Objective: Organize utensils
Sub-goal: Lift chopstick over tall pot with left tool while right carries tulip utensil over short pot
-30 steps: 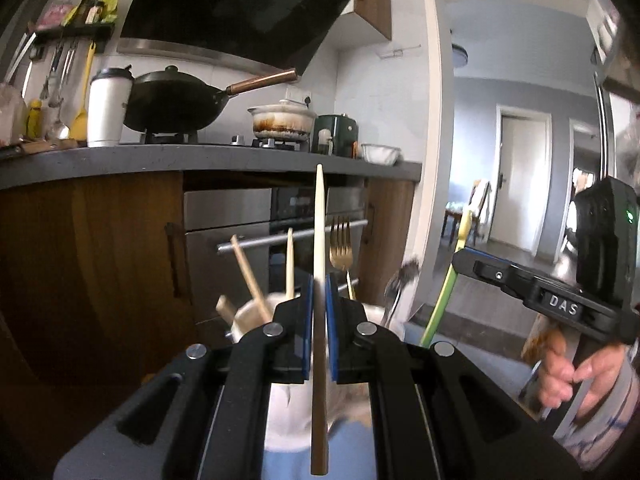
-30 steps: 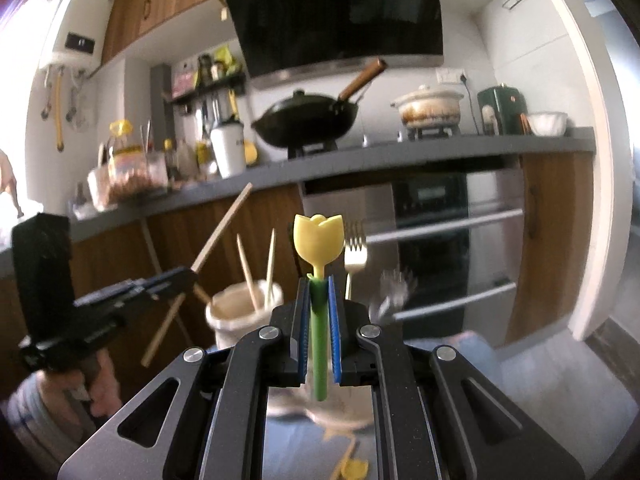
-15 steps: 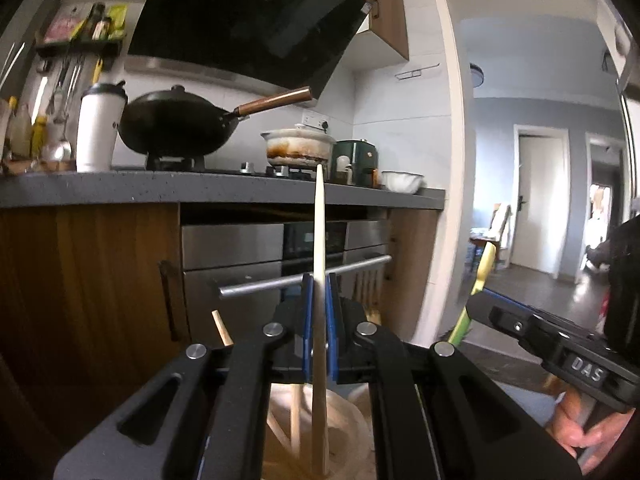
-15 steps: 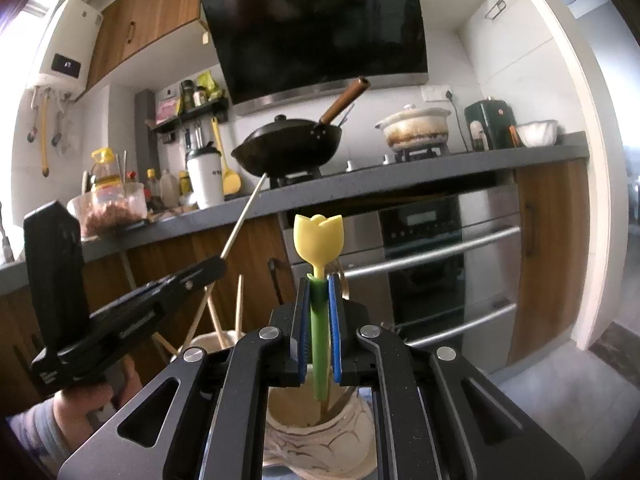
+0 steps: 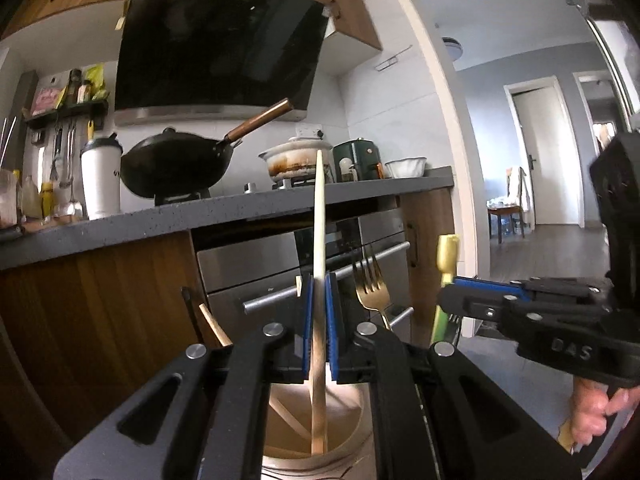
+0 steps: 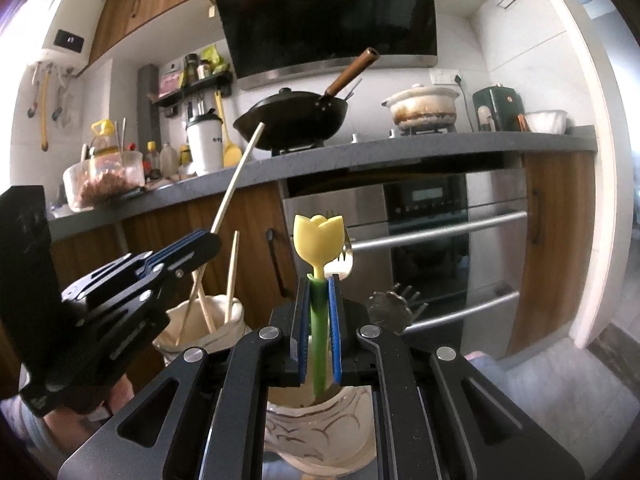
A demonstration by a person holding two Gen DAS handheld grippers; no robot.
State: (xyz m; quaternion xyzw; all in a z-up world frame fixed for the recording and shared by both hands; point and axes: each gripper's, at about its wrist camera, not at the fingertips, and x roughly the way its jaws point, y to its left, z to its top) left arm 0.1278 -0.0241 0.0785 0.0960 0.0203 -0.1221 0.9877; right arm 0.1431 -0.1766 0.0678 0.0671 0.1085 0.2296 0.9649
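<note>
My left gripper (image 5: pixel 319 280) is shut on a long wooden chopstick (image 5: pixel 319 216); its lower end reaches into a cream holder (image 5: pixel 316 456) below the jaws. That holder also holds other chopsticks (image 5: pixel 214 326). My right gripper (image 6: pixel 319 280) is shut on the green stem of a yellow tulip-handled utensil (image 6: pixel 318 236), its lower end inside a patterned white holder (image 6: pixel 320 432). A gold fork (image 5: pixel 372 284) and another utensil (image 6: pixel 390 308) stand in that holder. The right gripper also shows in the left wrist view (image 5: pixel 452 300), and the left one in the right wrist view (image 6: pixel 200 244).
A grey counter (image 6: pixel 400 152) runs behind, with a black wok (image 6: pixel 292 116), a white pot (image 6: pixel 420 104), a white tumbler (image 5: pixel 100 176) and jars. An oven (image 6: pixel 432 240) with bar handles is below. A doorway (image 5: pixel 540 160) opens to the right.
Both grippers have dropped and tilted, so the holders and the fork come back into view. The chopstick and the tulip utensil sit lower in their holders. Both jaws look slightly less tight.
</note>
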